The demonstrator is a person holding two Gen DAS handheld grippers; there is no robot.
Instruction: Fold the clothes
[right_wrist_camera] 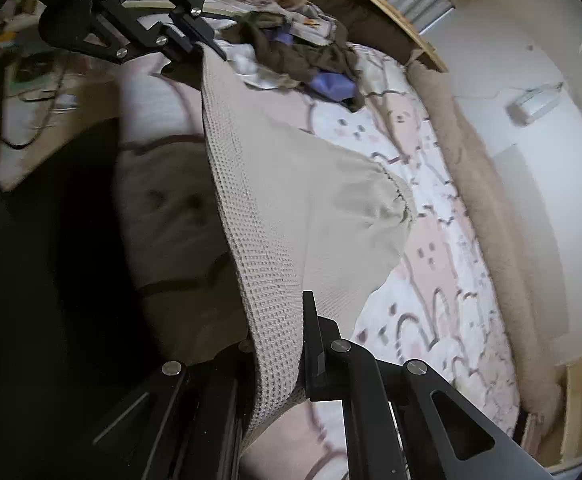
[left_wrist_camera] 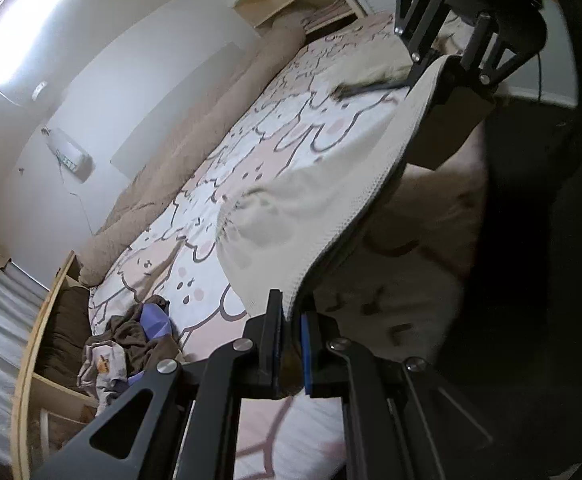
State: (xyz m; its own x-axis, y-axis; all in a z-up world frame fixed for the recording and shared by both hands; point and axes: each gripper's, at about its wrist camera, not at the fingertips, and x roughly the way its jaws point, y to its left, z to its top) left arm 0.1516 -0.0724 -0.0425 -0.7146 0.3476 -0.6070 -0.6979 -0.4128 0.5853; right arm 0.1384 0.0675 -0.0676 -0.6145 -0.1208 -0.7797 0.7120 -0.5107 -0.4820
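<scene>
Holding my left gripper and right gripper apart at one height, I have each clamped on an end of the cream waffle-knit garment, its ribbed edge stretched taut between them. Below that edge, the soft knit sags onto the bed, whose sheet is pink and white with outlined cartoon shapes. A rumpled clothes pile lies well apart.

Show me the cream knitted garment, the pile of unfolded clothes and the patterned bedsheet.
cream knitted garment point(right_wrist_camera: 315, 200): right wrist view, its smooth middle.
pile of unfolded clothes point(left_wrist_camera: 131, 344): left wrist view, brown cloth.
patterned bedsheet point(left_wrist_camera: 291, 120): left wrist view, bare printed area.
</scene>
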